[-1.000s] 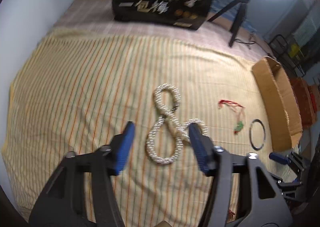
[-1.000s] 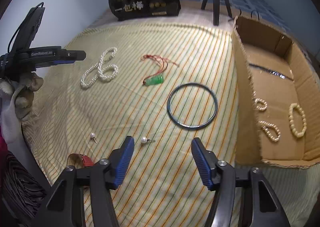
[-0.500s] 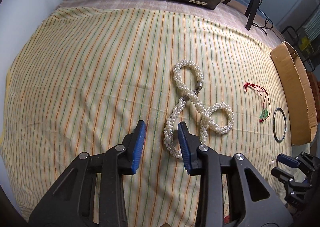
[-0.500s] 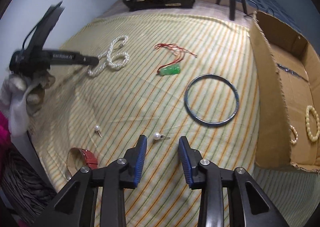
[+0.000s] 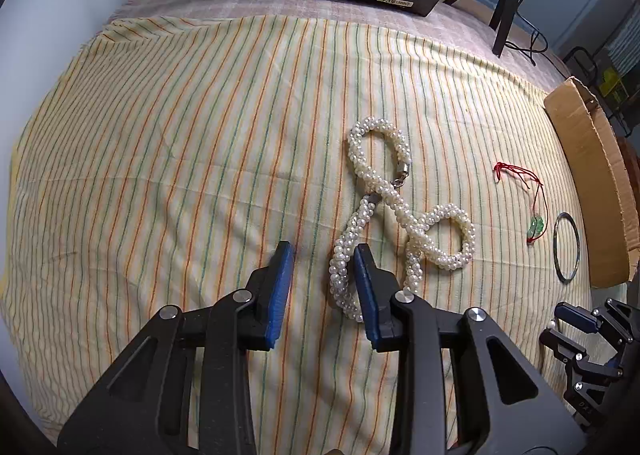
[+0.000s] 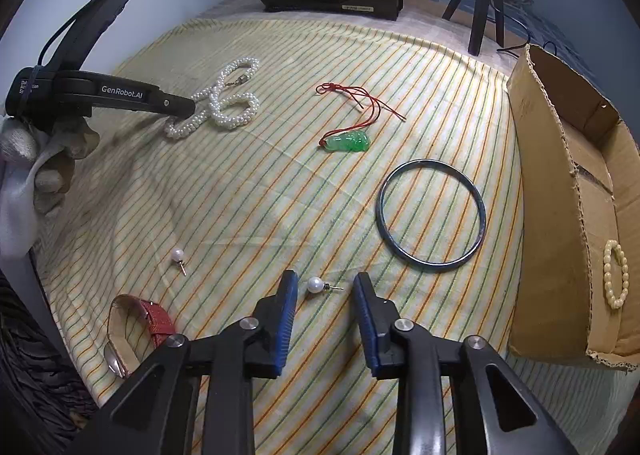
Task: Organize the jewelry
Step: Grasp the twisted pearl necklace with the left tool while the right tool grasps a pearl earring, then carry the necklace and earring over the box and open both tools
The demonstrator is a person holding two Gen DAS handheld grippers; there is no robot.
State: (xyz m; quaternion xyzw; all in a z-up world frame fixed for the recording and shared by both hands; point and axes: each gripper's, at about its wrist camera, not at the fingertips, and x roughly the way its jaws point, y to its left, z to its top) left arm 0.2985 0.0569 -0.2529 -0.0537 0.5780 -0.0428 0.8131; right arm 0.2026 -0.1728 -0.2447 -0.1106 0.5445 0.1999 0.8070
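Pearl necklace (image 5: 404, 231): coiled in loops on the striped cloth (image 5: 180, 159), well left of the cardboard box (image 6: 560, 191).
Left claw (image 5: 322, 289): jaws apart and closing; the nearest loop lies between the pads, against the right one, not yet clamped.
Pearl earring (image 6: 316, 285): on the cloth, nearer the box than the necklace.
Right claw (image 6: 325, 313): jaws apart and closing; the earring sits between the tips, untouched.
Risk, necklace: a pinch on one strand may leave the loops trailing and snagging the cloth.
Risk, earring: small, round; uneven pad contact could squirt it aside or catch fabric.
Other items: green pendant (image 6: 347, 143) and bangle (image 6: 431, 213) lie between necklace and box.
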